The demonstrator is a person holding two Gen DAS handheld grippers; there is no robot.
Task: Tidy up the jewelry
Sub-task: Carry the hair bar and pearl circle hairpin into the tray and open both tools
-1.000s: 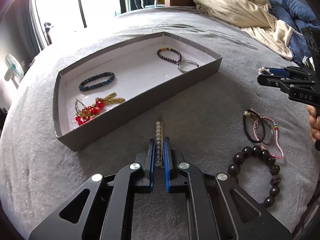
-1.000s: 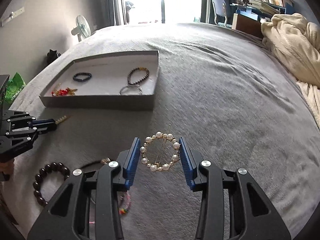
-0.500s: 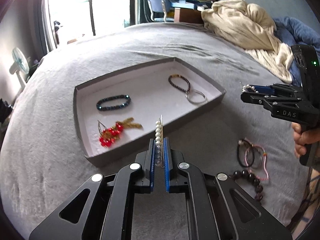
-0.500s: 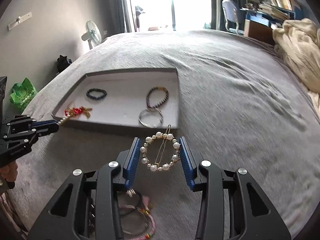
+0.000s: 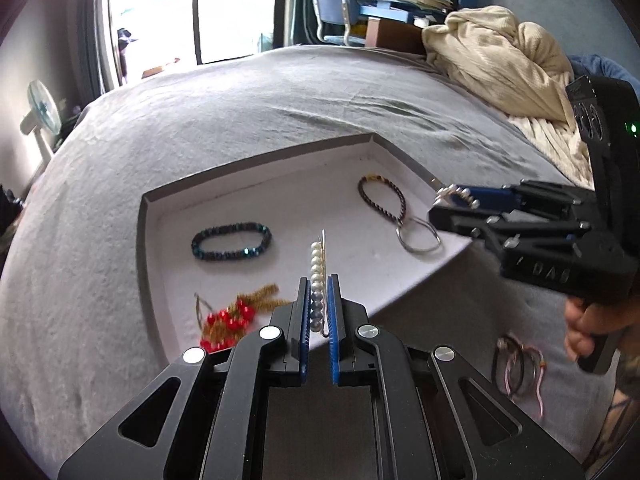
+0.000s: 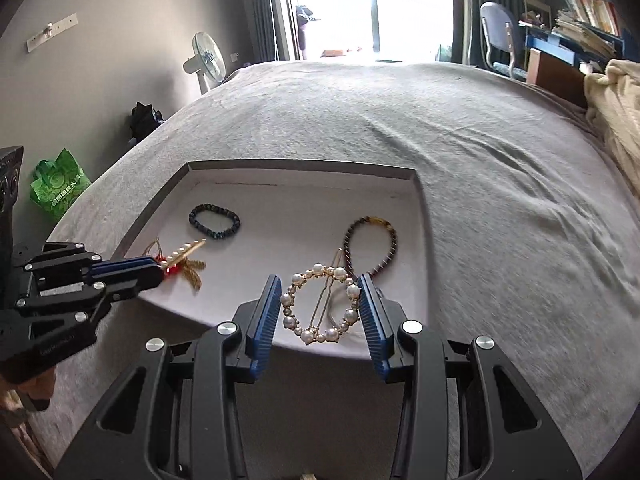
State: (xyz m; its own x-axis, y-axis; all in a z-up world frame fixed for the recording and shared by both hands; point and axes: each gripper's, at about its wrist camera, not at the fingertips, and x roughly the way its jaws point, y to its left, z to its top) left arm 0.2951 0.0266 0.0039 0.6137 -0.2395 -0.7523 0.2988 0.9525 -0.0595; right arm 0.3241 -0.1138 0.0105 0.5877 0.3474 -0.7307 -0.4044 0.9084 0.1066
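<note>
My left gripper (image 5: pixel 319 280) is shut on a straight pearl hair clip (image 5: pixel 317 268) and holds it over the near edge of the grey tray (image 5: pixel 256 160). My right gripper (image 6: pixel 320 282) is shut on a round pearl hair clip (image 6: pixel 320 306) and holds it above the tray's (image 6: pixel 296 166) near right part. In the tray lie a dark blue bead bracelet (image 5: pixel 231 241), a dark braided bracelet (image 5: pixel 382 198), a silver ring bangle (image 5: pixel 418 234) and a red and gold ornament (image 5: pixel 230 318). The right gripper also shows in the left wrist view (image 5: pixel 456 196), and the left in the right wrist view (image 6: pixel 160 270).
The tray rests on a grey bedspread (image 6: pixel 500 160). Thin cord bracelets (image 5: pixel 518 368) lie on the bed to the right of the tray. A cream blanket (image 5: pixel 500 60) is heaped at the far right. A fan (image 6: pixel 206 60) and a green bag (image 6: pixel 58 188) stand beside the bed.
Both grippers have moved forward from the bare bedspread to above the tray, each still holding its pearl clip. The wooden bead bracelet has dropped out of view.
</note>
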